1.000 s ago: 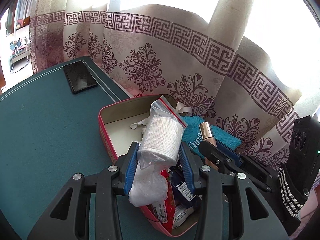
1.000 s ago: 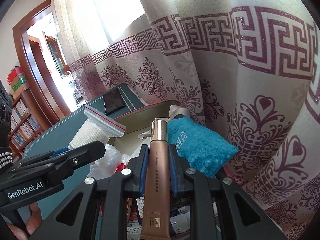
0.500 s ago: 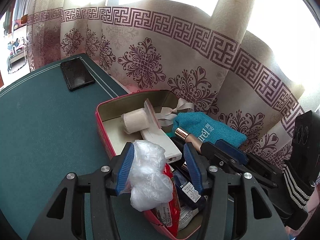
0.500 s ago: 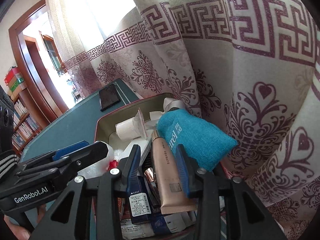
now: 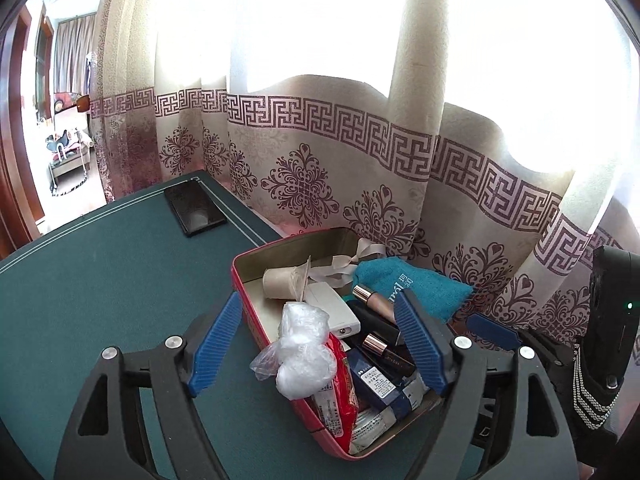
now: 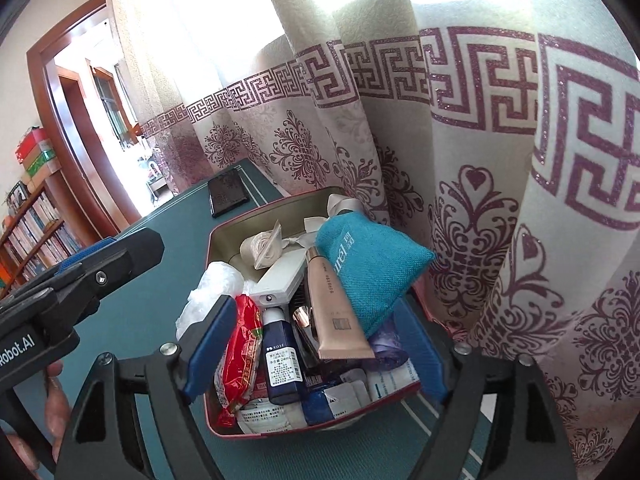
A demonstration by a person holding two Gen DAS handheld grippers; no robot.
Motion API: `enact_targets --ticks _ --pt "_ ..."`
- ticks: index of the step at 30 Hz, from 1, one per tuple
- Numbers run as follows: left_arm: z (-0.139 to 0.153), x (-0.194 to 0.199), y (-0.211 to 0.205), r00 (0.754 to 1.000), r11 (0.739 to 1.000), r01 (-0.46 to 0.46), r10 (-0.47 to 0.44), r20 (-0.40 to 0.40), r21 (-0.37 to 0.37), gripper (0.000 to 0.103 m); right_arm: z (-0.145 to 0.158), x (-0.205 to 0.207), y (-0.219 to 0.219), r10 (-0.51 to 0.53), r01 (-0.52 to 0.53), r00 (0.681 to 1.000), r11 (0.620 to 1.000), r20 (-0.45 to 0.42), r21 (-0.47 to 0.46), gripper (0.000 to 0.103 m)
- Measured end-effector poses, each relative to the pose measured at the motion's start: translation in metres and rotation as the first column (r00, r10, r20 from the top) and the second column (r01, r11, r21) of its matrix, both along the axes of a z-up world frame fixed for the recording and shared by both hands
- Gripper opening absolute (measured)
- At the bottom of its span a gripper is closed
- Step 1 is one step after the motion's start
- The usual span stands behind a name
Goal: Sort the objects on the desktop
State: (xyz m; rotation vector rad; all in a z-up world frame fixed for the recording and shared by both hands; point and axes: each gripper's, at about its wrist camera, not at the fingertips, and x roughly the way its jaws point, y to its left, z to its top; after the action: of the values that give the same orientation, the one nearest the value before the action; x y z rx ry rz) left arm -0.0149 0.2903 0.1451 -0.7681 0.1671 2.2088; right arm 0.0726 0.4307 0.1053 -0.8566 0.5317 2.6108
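Observation:
A red tin box (image 5: pixel 256 254) (image 6: pixel 272 208) stands on the green table by the curtain, crowded with small items. A bagged bandage roll (image 5: pixel 280 282) (image 6: pixel 260 246) lies at its far end. A beige cosmetic tube (image 6: pixel 332 300) (image 5: pixel 372 298) leans on a teal pouch (image 6: pixel 372 264) (image 5: pixel 412 288). My left gripper (image 5: pixel 318 344) hovers over the tin's near end, jaws opening, pads touching nothing; crumpled clear plastic (image 5: pixel 304 352) sits between them. My right gripper (image 6: pixel 316 344) is also opening above the tin, gripping nothing.
A black phone (image 5: pixel 196 208) (image 6: pixel 228 196) lies near the table's far corner. The patterned curtain (image 5: pixel 360 168) hangs right behind the tin. Inside are a red packet (image 6: pixel 240 352), a blue bottle (image 6: pixel 282 364) and a white device (image 6: pixel 280 284). Bookshelves (image 6: pixel 32 232) stand far left.
The left gripper let go of the bagged roll, which now lies in the tin. The right gripper released the tube onto the pouch. Both opened wide and drew back.

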Motion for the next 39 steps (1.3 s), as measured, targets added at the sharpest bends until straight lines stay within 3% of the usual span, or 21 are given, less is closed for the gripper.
enact_targets --ticks 9,16,19,31,39 --pt "-0.002 0.023 0.007 0.997 0.997 -0.051 0.048 -0.068 -0.050 0.082 0.000 0.020 0.002 -0.037 0.036 0.998 0.999 0.041 0.031 0.093" --pt "0.005 0.024 -0.004 0.999 0.999 -0.035 0.036 -0.031 0.034 0.085 0.008 0.028 -0.006 -0.038 0.035 0.998 0.996 0.046 0.076 0.098" --pt "0.007 0.023 -0.006 0.999 0.998 -0.042 0.043 -0.023 0.038 0.085 0.013 0.031 -0.011 -0.035 0.031 0.998 0.994 0.046 0.101 0.100" --pt "0.016 0.041 -0.011 0.982 0.993 -0.118 0.117 -0.145 0.003 0.085 0.021 0.040 -0.030 -0.034 0.015 0.996 0.979 0.087 0.205 0.102" --pt "0.013 0.038 -0.012 0.997 0.999 -0.042 0.044 -0.059 0.032 0.085 0.017 0.041 -0.027 -0.039 0.021 0.994 0.983 0.097 0.182 0.102"
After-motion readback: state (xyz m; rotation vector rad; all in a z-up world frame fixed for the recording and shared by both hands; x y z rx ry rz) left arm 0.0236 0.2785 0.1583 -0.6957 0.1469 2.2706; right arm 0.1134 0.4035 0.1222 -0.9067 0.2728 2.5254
